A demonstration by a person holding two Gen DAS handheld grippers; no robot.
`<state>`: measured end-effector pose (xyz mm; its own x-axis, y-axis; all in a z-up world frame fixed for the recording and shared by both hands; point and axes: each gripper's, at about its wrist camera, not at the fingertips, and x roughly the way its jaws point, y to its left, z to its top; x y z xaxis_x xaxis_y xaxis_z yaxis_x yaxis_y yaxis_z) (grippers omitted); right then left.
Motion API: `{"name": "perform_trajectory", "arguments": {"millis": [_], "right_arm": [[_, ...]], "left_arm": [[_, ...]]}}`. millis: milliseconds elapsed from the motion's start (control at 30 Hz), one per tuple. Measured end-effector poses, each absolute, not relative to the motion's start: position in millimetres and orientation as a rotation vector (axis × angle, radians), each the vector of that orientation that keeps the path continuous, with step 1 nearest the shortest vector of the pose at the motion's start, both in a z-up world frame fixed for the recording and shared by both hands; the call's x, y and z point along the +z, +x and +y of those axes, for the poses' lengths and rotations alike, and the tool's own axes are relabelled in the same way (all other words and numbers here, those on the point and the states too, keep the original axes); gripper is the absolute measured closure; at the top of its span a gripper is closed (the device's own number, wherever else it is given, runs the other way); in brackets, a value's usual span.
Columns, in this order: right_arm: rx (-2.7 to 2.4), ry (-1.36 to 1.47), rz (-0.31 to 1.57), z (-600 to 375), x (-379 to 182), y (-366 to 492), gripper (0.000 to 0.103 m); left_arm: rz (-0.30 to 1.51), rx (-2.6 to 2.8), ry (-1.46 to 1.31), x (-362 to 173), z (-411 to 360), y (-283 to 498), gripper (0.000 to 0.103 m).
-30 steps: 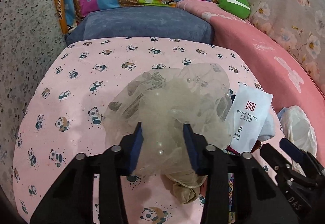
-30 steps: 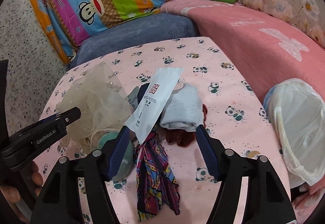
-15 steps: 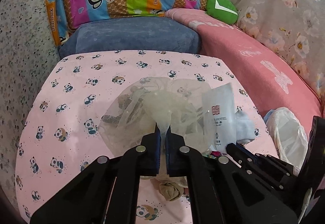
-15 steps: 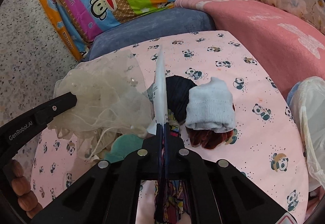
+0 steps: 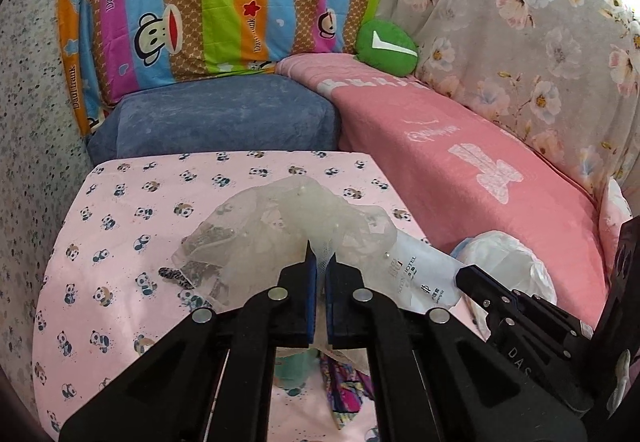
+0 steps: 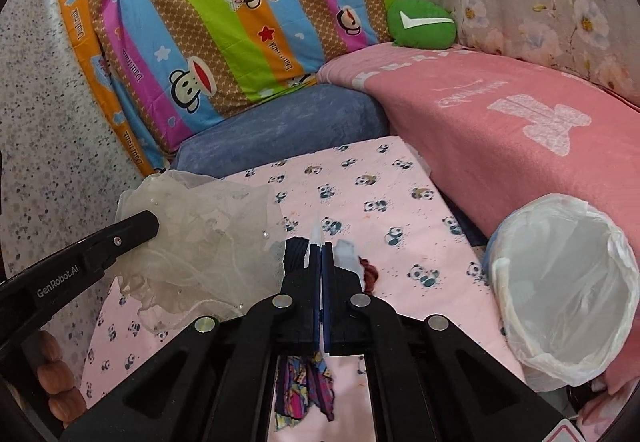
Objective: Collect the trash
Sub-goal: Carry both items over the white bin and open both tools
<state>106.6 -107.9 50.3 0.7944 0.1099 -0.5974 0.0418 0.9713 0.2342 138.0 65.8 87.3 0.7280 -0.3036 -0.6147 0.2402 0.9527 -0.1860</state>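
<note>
both grippers closed and rose: left gripper [image 5: 320, 262] fingers clamped on the mesh netting [image 5: 280, 234], right gripper [image 6: 321, 254] fingers on the hotel sachet [image 5: 424, 282]; neither is in the lined bin [image 6: 568, 282] yet, clothes remain on the surface [image 6: 400, 201]

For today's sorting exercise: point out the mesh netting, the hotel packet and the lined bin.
mesh netting [image 5: 280, 230], left wrist view, bunched middle
hotel packet [image 5: 420, 278], left wrist view, printed face
lined bin [image 6: 568, 282], right wrist view, liner's inside

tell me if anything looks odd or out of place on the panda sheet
Clothes are heaped untidily on the panda sheet under both grippers. The left gripper pinches sheer netting; the right gripper pinches a white hotel packet. Nothing looks spilled or damaged.
</note>
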Motion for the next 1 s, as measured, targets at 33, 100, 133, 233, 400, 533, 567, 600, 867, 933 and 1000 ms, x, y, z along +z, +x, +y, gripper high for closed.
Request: {"name": "perform_trajectory", "arguments": {"millis": [33, 100, 133, 233, 400, 533, 567, 600, 867, 933, 1000], "right_arm": [[0.018, 0.242, 0.642, -115, 55, 102, 0.102], [-0.018, 0.242, 0.621, -131, 63, 94, 0.102], [-0.038, 0.243, 0.611, -140, 66, 90, 0.102], [-0.103, 0.251, 0.589, -167, 72, 78, 0.102], [-0.196, 0.278, 0.57, -215, 73, 55, 0.102], [-0.267, 0.302, 0.563, -252, 69, 38, 0.102], [-0.284, 0.309, 0.564, -260, 66, 35, 0.102], [-0.297, 0.316, 0.566, -267, 64, 32, 0.102], [-0.373, 0.352, 0.594, -314, 42, 18, 0.102], [-0.382, 0.362, 0.602, -323, 37, 17, 0.102], [-0.382, 0.362, 0.616, -329, 32, 18, 0.1]], "left_arm": [[0.689, -0.311, -0.092, 90, 60, 136, 0.1], [0.678, -0.337, -0.081, 97, 44, 133, 0.1], [0.673, -0.351, -0.076, 100, 36, 131, 0.1], [0.668, -0.397, -0.064, 106, 9, 126, 0.1], [0.687, -0.493, -0.056, 106, -40, 122, 0.1], [0.7, -0.562, -0.028, 101, -78, 118, 0.1], [0.701, -0.574, -0.02, 99, -88, 116, 0.1], [0.704, -0.589, -0.01, 97, -99, 116, 0.1], [0.732, -0.683, 0.018, 85, -163, 117, 0.1], [0.735, -0.697, 0.023, 82, -174, 117, 0.099], [0.736, -0.704, 0.018, 79, -183, 118, 0.088]]}}
